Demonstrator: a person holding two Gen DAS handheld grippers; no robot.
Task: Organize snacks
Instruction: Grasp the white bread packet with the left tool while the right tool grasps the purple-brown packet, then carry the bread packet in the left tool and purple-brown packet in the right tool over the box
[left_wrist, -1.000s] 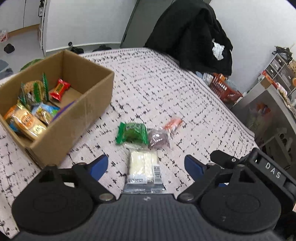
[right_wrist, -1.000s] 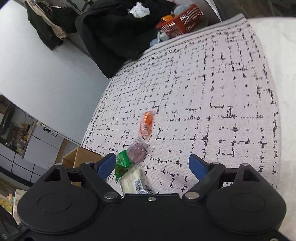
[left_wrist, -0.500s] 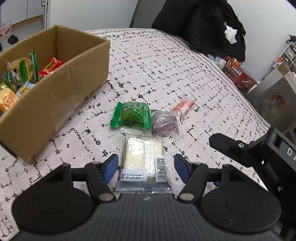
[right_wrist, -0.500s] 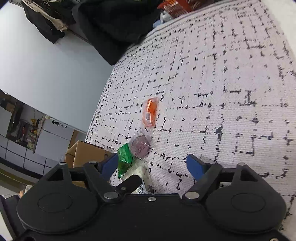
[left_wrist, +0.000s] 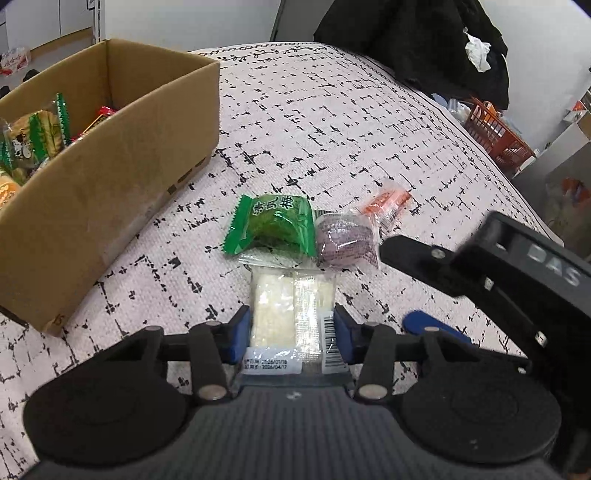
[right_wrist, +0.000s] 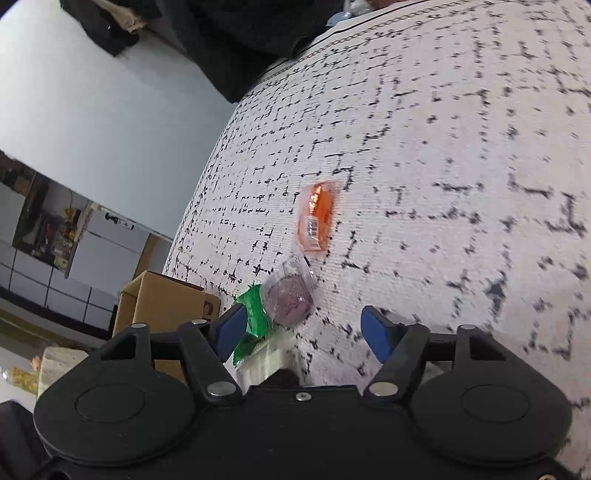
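Note:
A white snack pack (left_wrist: 291, 299) lies on the patterned bedspread (left_wrist: 332, 122), between the blue pads of my left gripper (left_wrist: 291, 330). Its jaws are closing and the pads touch both long edges of the pack. Just beyond lie a green pack (left_wrist: 273, 225), a purple snack in clear wrap (left_wrist: 343, 240) and an orange packet (left_wrist: 386, 203). My right gripper (right_wrist: 303, 328) comes in from the right, its jaws closing. The purple snack (right_wrist: 290, 301) sits just ahead between its fingers, untouched. One of its blue fingertips (left_wrist: 428, 325) rests beside the white pack.
A cardboard box (left_wrist: 110, 184) holding several snacks stands at the left, close to the green pack. Black clothes (left_wrist: 406, 37) are piled at the bed's far end. An orange basket (left_wrist: 495, 133) sits past the right edge.
My left gripper sank toward the white pack and its jaws narrowed onto it. My right gripper slid in closer to the purple snack with its jaws narrowing.

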